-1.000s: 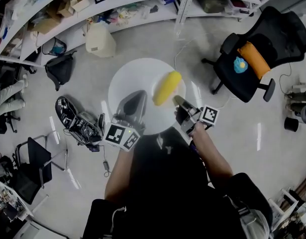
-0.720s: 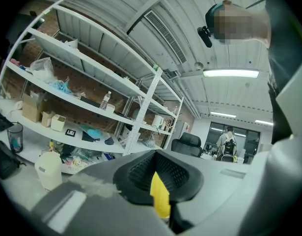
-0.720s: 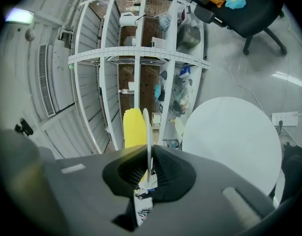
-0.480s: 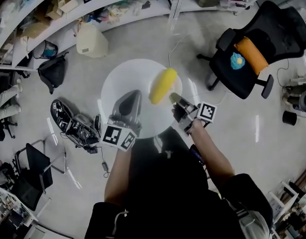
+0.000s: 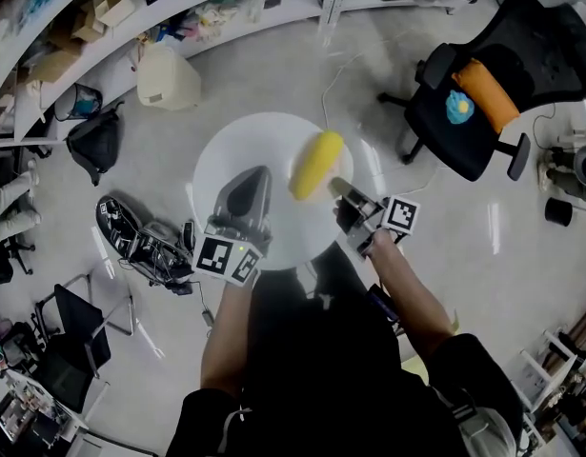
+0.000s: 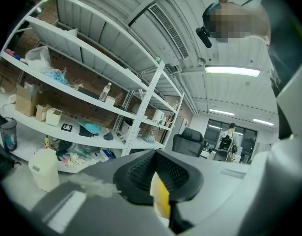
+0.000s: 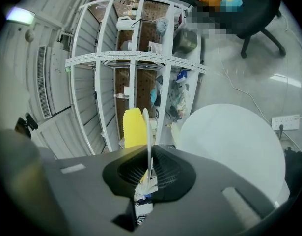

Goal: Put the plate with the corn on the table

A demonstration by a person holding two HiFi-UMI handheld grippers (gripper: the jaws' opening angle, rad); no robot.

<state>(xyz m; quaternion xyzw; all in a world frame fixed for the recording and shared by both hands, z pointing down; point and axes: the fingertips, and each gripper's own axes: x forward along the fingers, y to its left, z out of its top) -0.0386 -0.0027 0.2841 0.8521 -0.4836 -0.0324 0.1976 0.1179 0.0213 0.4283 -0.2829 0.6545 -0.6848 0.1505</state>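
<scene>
A yellow corn cob (image 5: 316,165) lies on a white plate (image 5: 291,196) that I hold level between both grippers. In the head view the plate is hard to tell from the white round table top (image 5: 226,150) under it. My left gripper (image 5: 256,177) is shut on the plate's left side. My right gripper (image 5: 338,188) is shut on its right rim, close to the cob. The right gripper view shows the plate edge-on (image 7: 149,132) between the jaws, the corn (image 7: 133,128) on top and the table (image 7: 229,151) below. The left gripper view shows the corn (image 6: 160,198) just past the jaws.
A black office chair (image 5: 493,84) with an orange cushion stands at the right. White shelving (image 5: 178,8) runs along the back, with a pale jug (image 5: 169,76) and a black bag (image 5: 94,136) in front. A heap of dark gear (image 5: 145,241) lies on the floor at the left.
Both grippers have sunk slightly with the plate and corn held between them. The grips look the same, and the corn has not shifted on the plate.
</scene>
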